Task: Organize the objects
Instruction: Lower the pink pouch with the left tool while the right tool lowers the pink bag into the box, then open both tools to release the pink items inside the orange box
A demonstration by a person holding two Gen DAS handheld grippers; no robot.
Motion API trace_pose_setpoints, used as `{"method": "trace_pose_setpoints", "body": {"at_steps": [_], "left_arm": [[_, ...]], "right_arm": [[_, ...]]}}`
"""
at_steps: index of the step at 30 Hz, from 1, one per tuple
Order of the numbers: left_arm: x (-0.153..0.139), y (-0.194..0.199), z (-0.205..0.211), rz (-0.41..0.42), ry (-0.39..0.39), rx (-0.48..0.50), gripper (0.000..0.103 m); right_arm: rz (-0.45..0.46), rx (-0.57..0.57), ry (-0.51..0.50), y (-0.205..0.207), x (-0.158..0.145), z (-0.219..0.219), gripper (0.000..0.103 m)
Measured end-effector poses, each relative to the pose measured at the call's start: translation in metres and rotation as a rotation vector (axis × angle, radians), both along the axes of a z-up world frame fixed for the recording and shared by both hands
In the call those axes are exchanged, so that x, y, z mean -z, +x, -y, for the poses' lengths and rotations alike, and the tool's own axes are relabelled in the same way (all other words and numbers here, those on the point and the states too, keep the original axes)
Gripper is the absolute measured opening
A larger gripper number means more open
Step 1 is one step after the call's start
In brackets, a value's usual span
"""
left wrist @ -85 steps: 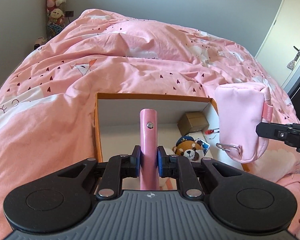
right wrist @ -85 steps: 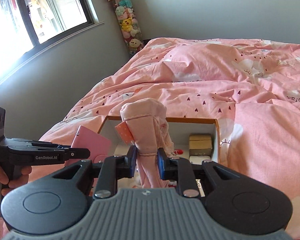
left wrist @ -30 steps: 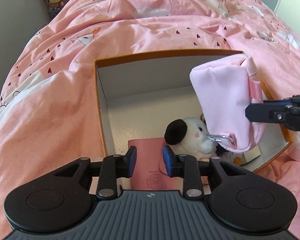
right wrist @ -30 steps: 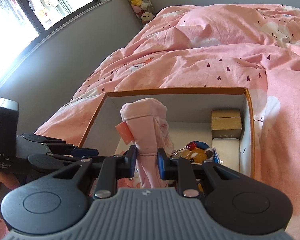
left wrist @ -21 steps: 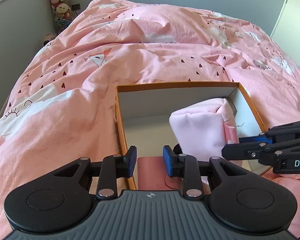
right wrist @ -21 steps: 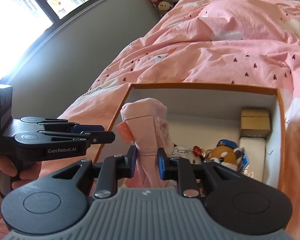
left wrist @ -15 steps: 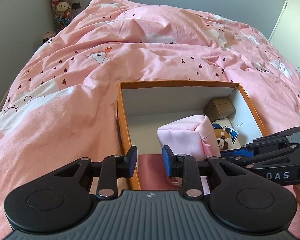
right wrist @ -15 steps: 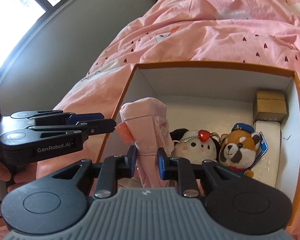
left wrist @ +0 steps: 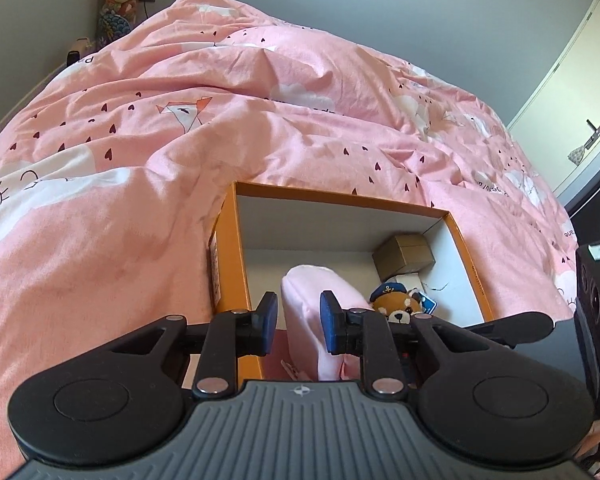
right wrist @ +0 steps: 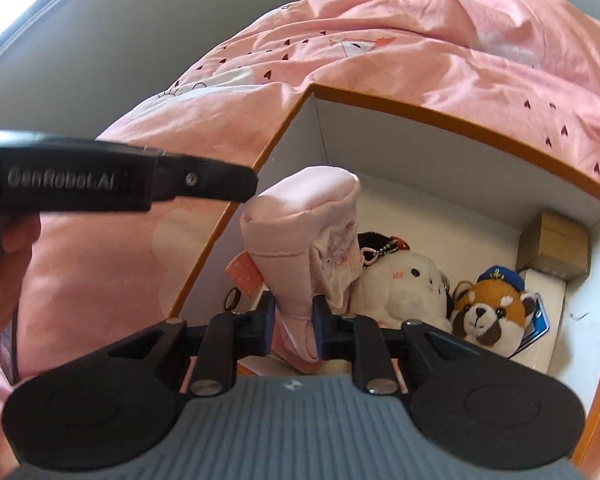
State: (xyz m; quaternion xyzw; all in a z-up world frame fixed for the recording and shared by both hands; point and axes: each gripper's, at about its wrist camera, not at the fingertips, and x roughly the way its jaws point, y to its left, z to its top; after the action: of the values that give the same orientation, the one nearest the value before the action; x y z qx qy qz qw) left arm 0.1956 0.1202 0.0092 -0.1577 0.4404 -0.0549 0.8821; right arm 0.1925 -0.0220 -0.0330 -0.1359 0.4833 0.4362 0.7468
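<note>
An orange box [right wrist: 452, 120] with a white interior is set on a bed covered by a pink duvet [left wrist: 180, 120].

Right gripper [right wrist: 294, 326]: the jaws are closing and are clamped on the lower end of a pink fabric pouch [right wrist: 300, 232]. The pouch is held upright between the blue pads and rises directly ahead of the gripper, inside the box near its left wall. A small orange dotted tag [right wrist: 246, 274] projects from the left side of the pouch.

Just to the right of the pouch, and touching it, a white plush toy [right wrist: 404, 280] with a black ear is lying on the box floor. Beside that, a brown bear plush [right wrist: 492, 308] with a blue cap is seen. Further back, in the right corner, a small cardboard carton [right wrist: 554, 244] is placed, with a white flat box [right wrist: 544, 308] in front of it.

Left gripper [left wrist: 298, 322]: the jaws are closing, with a gap between the pads. Nothing is pinched; the pouch [left wrist: 320, 304] is seen beyond the pads, not between them. This gripper is positioned over the near left edge of the box [left wrist: 228, 264]. In the right wrist view its finger [right wrist: 204, 182] is seen above the left box wall, held by a hand [right wrist: 4, 272], apart from the pouch.
</note>
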Motion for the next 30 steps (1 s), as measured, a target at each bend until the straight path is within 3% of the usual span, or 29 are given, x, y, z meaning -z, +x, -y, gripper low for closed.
{"method": "trace_pose_setpoints", "body": {"at_steps": [4, 17, 21, 26, 30], "left_arm": [[-0.001, 0.007, 0.001, -0.004, 0.017, 0.011, 0.029], [-0.025, -0.001, -0.005, 0.019, 0.053, 0.039, 0.029], [-0.022, 0.000, -0.003, 0.000, 0.070, 0.059, 0.029], [-0.013, -0.001, -0.002, -0.028, 0.066, 0.070, 0.029], [-0.008, -0.002, -0.005, -0.043, 0.065, 0.059, 0.029]], "right_arm": [[0.106, -0.122, -0.017, -0.010, -0.005, -0.002, 0.018], [0.672, -0.705, -0.208, -0.046, -0.026, -0.001, 0.017], [0.863, -0.934, -0.312, -0.052, -0.013, 0.008, 0.017], [1.005, -1.171, -0.357, -0.044, -0.002, 0.018, 0.017], [1.170, -1.382, -0.392, -0.038, 0.010, 0.036, 0.017]]}}
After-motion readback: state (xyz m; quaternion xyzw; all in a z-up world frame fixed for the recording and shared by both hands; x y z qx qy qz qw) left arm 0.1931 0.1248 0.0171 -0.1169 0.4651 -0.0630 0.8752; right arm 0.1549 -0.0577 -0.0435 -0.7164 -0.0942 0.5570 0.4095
